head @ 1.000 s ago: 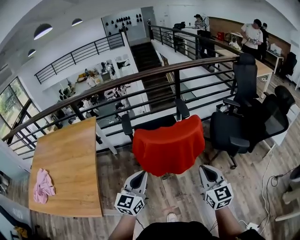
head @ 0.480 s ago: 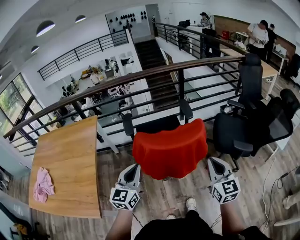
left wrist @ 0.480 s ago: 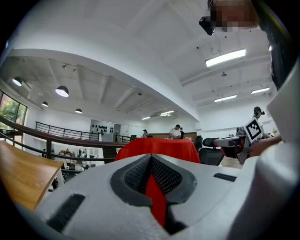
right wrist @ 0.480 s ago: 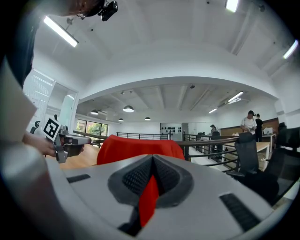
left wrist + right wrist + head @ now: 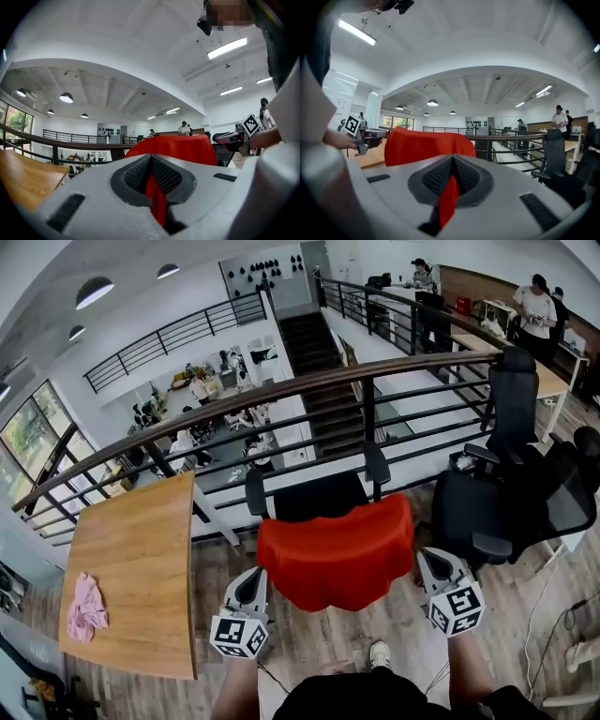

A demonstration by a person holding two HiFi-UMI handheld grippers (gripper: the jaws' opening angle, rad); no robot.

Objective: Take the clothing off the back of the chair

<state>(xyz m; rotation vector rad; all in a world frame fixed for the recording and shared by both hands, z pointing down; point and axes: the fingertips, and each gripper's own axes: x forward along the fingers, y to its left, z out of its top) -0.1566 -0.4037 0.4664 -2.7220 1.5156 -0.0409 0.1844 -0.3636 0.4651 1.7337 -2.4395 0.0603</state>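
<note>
A red garment (image 5: 333,554) hangs spread over the back of a black chair (image 5: 314,495); the chair back itself is hidden under it. My left gripper (image 5: 253,579) is shut on the garment's lower left edge, and red cloth shows pinched between its jaws (image 5: 151,161). At the lower right edge my right gripper (image 5: 431,563) is shut too, with a red fold caught in it (image 5: 452,164). The garment (image 5: 173,149) (image 5: 422,145) stretches between the two. Each gripper view shows the other gripper: the right one (image 5: 239,138) and the left one (image 5: 365,138).
A wooden table (image 5: 131,568) stands at the left with a pink cloth (image 5: 84,607) on it. A dark railing (image 5: 281,395) runs behind the chair above a drop. Black office chairs (image 5: 506,493) crowd the right. People stand at desks (image 5: 536,307) far right.
Both grippers and the red garment have shifted toward me, away from the railing. More of the chair seat shows behind the cloth. The jaws stayed shut.
</note>
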